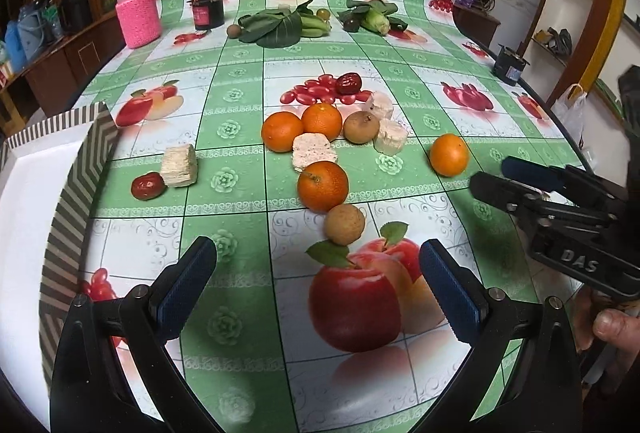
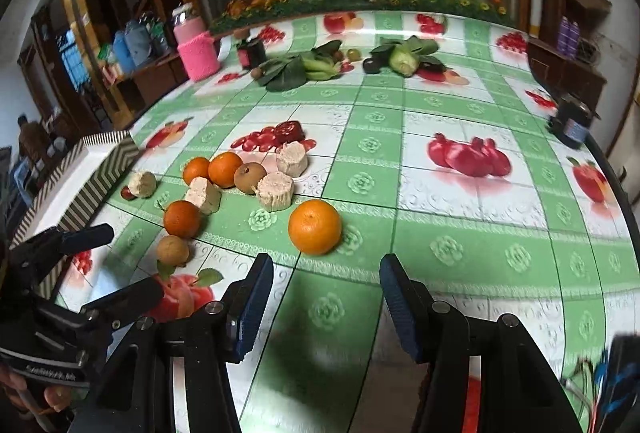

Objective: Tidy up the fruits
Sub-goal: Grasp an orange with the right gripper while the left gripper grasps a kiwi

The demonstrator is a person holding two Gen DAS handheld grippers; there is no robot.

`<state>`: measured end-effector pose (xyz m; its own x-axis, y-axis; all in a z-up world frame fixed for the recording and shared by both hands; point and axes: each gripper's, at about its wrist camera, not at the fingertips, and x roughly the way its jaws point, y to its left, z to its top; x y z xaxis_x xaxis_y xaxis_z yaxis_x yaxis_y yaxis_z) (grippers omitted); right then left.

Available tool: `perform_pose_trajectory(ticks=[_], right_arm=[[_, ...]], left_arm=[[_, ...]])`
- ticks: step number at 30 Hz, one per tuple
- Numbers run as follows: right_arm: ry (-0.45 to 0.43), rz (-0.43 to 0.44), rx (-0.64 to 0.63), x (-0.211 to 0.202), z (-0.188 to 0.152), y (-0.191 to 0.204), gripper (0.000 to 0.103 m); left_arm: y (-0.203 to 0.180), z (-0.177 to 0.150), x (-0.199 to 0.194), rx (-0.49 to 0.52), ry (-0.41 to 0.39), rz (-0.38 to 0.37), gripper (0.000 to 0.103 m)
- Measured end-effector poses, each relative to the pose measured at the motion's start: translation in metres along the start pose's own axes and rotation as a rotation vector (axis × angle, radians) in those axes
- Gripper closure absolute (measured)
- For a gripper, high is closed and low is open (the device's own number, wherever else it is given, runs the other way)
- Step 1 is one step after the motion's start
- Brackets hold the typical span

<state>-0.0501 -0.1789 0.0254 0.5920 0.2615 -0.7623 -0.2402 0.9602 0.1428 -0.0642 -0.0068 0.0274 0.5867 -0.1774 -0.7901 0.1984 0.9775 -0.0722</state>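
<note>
Several oranges lie on the fruit-print tablecloth: one near me, two behind it, and one apart at the right. Two brown longans, two red dates and several pale cake blocks lie among them. My left gripper is open and empty, just short of the near longan. My right gripper is open and empty, just short of the lone orange; it also shows in the left wrist view.
A white box with a striped chevron rim stands at the left table edge. Leafy greens, bananas and corn lie at the back, with a pink-sleeved jar, a dark jar and a small dark tin at the right edge.
</note>
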Motion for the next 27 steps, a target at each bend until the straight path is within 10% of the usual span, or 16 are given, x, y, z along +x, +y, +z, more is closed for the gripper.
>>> perform_pose_trajectory(ticks=[4, 7, 17, 27], right_arm=[[0.000, 0.040, -0.008, 0.012, 0.011, 0.000, 0.050], [0.015, 0.041, -0.031, 0.022, 0.015, 0.002, 0.073], [-0.011, 0.083, 0.029, 0.020, 0.011, -0.006, 0.073], [-0.046, 0.137, 0.039, -0.003, 0.002, 0.009, 0.078]], left_arm=[[0.000, 0.003, 0.007, -0.007, 0.010, 0.015, 0.004], [-0.001, 0.004, 0.012, -0.008, 0.019, 0.009, 0.012], [-0.003, 0.006, 0.021, 0.005, 0.040, -0.027, 0.079], [0.014, 0.001, -0.005, -0.012, 0.013, -0.041, 0.079]])
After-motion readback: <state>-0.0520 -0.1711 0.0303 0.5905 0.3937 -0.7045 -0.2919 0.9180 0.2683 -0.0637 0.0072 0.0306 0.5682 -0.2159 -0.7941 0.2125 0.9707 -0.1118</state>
